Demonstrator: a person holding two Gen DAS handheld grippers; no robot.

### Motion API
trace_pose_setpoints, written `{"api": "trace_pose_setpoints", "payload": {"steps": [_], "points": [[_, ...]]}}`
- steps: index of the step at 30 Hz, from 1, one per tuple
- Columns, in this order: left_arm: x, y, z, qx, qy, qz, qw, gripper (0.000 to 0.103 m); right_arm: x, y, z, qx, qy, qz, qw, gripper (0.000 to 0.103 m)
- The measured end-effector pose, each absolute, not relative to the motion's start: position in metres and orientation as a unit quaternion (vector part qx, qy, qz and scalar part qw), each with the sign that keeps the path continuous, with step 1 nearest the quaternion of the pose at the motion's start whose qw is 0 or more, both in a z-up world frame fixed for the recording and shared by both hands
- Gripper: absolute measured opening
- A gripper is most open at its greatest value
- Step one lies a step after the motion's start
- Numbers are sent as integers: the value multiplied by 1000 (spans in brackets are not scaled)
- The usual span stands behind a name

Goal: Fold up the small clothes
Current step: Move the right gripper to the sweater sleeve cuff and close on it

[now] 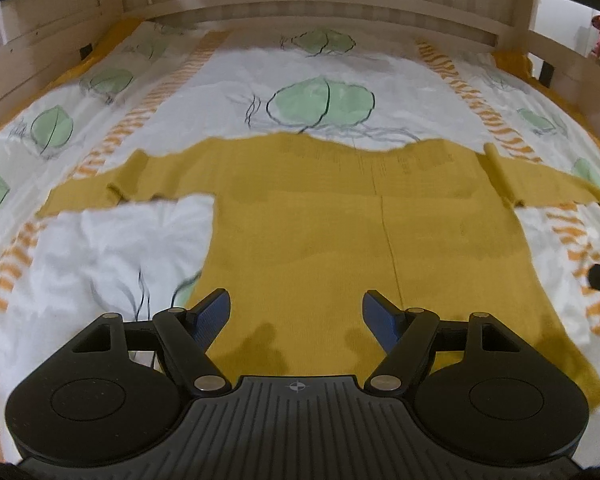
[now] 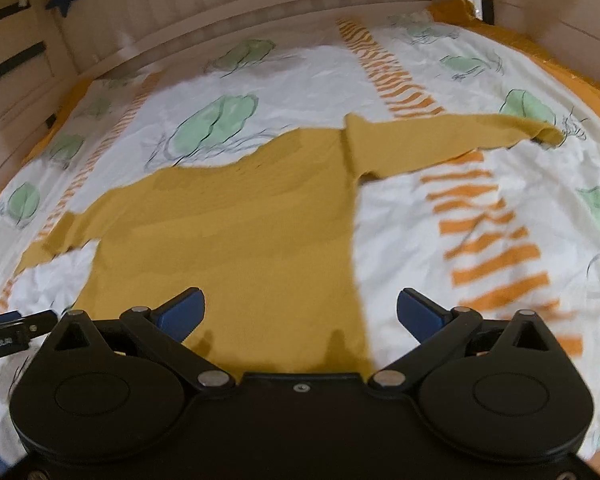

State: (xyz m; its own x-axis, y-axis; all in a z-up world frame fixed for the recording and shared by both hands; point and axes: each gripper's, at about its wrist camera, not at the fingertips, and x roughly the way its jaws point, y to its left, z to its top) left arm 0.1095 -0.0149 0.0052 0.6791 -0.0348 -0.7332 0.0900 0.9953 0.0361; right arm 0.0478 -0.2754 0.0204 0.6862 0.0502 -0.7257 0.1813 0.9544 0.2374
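Mustard sweater [image 1: 324, 216] flat on bed quilt [image 1: 112, 240], sleeves out sideways, hem nearest; left gripper [image 1: 296, 316] spread over hem middle; right gripper [image 2: 300, 314] spread, empty, straddling right side edge; nearer right sleeve [image 2: 452, 136].

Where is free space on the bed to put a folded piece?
Bare duvet lies under the sweater's left sleeve, and under the right sleeve over the orange stripes. Also between neckline and headboard. The middle is covered.

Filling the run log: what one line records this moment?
stage: pre-fold | mustard-yellow knit sweater: spread flat, sleeves out, on leaf-print white duvet | left gripper: open, empty | right gripper: open, empty
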Motion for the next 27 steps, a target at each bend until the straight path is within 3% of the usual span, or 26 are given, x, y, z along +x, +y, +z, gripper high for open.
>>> {"api": "trace_pose_setpoints", "payload": {"steps": [10, 14, 27], "points": [[198, -31, -34, 44, 405, -15, 913, 72, 121, -382, -2, 160, 387, -117, 901, 101], [221, -37, -49, 51, 396, -7, 917, 72, 152, -440, -16, 175, 405, -140, 887, 63], [270, -37, -109, 51, 394, 11, 918, 73, 210, -581, -54, 272, 374, -244, 852, 62]]}}
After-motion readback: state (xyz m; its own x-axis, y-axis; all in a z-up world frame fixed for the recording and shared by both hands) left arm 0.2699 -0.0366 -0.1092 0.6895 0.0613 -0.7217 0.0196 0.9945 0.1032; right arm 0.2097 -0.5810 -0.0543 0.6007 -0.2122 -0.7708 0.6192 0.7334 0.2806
